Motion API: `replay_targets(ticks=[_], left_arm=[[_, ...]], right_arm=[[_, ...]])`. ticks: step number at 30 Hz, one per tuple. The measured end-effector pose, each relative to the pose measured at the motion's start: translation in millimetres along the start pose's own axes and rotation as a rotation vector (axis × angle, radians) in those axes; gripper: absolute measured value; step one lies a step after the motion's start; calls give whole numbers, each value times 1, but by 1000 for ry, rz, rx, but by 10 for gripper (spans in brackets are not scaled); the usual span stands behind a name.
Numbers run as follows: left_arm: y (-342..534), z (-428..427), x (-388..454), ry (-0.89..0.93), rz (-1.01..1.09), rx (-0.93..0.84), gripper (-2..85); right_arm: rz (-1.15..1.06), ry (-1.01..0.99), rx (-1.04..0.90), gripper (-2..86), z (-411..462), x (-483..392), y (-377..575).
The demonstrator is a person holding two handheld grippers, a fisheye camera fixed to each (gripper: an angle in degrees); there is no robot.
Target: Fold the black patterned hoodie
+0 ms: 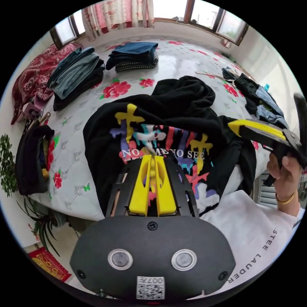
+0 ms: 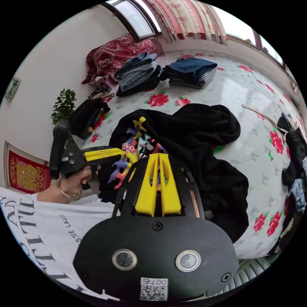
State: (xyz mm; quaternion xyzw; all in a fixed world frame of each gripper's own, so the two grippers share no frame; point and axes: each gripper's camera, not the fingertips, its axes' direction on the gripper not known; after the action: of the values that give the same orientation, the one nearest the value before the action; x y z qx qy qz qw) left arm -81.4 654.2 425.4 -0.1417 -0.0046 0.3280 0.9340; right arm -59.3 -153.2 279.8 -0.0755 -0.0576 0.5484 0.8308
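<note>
In the left gripper view, at the far left, a dark open bag (image 1: 33, 160) sits at the edge of the white quilted bed with red flower print (image 1: 188, 60), and behind it lie a stack of folded blue-grey and black trousers (image 1: 76, 75) and a second folded pile of dark blue and checked clothes (image 1: 134, 56), apparently set well back to leave working room. In the middle the black patterned hoodie with a bright dripping-cross print (image 1: 166, 105) lies print-up but rumpled near the bed's front edge, its upper part bunched into a mound, so I judge the folding has not really begun and it first needs spreading flat. The left gripper (image 1: 153, 157), with yellow jaws on a black frame, hovers over the print with its jaws nearly together and nothing visibly pinched between them. To the right, the right gripper (image 1: 235, 125) is held in a hand (image 1: 286, 174) above the hoodie's crumpled sleeve side; from this angle its jaws look pressed together, and in the right gripper view (image 2: 159, 155) they likewise appear nearly closed over black cloth, without clearly gripping it. Both seem poised to take hold of the garment. At the far right, a loose heap of dark and blue clothes (image 1: 259, 99) waits along the bed's edge.
</note>
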Motion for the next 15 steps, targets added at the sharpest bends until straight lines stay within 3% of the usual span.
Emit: replay_targets(ticks=[6,11,15], left_arm=[[11,7,-37,-113,-89,-40,21],[10,16,-46,-157,-115,-73,41],[7,22,-53,-189,-122,-101,47]], right_arm=[[183,263,-136,11,7,99,81],[311,301,-103,87,-8,145,110],[330,222,-195,135,15,156,103]])
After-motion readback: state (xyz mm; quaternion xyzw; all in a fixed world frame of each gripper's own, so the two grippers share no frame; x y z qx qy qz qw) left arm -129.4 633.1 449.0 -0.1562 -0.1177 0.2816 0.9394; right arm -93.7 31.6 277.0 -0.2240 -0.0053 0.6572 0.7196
